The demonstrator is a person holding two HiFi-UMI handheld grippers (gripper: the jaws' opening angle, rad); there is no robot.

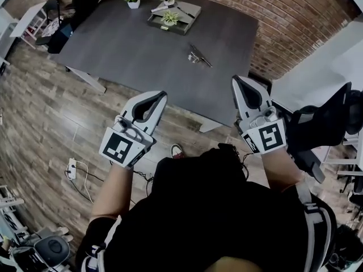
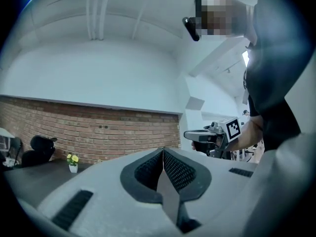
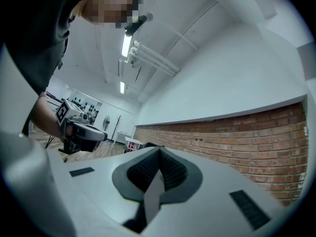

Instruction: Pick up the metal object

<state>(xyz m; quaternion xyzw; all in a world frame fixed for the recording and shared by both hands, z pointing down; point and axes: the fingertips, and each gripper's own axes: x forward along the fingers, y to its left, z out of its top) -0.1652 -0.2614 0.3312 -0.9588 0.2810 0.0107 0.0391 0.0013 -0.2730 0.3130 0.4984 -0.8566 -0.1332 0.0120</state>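
With the left gripper and right gripper shut and empty, either might just shove the far metal object.

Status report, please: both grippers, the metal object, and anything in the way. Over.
Left gripper and right gripper: jaws shut, empty, near the table edge. Metal object lies on the table, untouched. Nothing in the way seen.

You have bare tabletop up to the metal object; tray and flower pot stand well behind it.
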